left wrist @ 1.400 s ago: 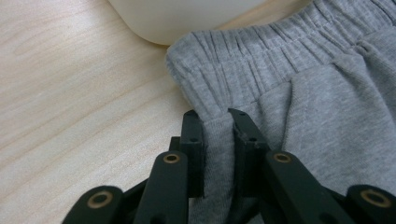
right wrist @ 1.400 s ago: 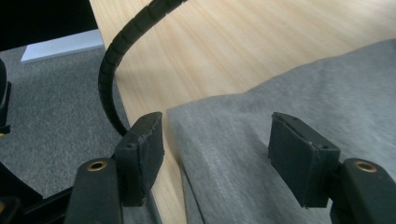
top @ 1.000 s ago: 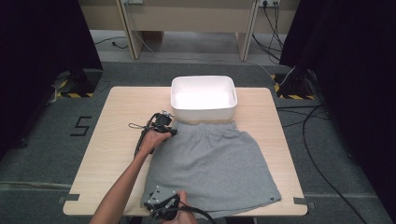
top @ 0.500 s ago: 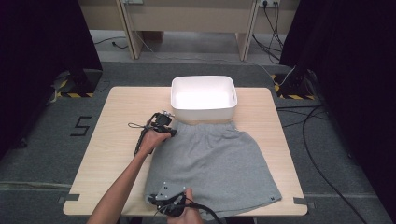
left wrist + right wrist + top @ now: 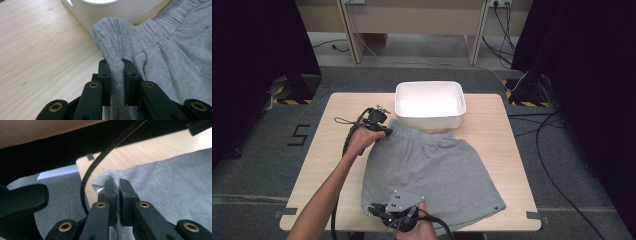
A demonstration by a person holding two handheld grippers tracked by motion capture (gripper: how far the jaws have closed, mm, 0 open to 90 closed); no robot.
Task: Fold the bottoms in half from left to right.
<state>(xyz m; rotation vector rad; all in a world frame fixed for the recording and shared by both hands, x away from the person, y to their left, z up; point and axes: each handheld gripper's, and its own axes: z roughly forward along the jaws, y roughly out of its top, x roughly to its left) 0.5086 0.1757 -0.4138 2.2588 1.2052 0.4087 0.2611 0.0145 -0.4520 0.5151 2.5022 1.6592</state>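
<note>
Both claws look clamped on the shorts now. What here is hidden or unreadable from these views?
- High view: right claw tips, covered by its own grey plate and the hand.
- High view: tub contents, washed out by glare.
- Left claw view: tub cut off by the top edge.
- Right claw view: shorts hem inside the grip, hidden between the pads.
- Underside of the shorts, against the table.

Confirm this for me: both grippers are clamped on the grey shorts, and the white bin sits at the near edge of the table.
Wrong about the bin. The high view shows the white bin at the far edge of the table, beyond the grey shorts. Both the left gripper and right gripper do clamp them.
</note>
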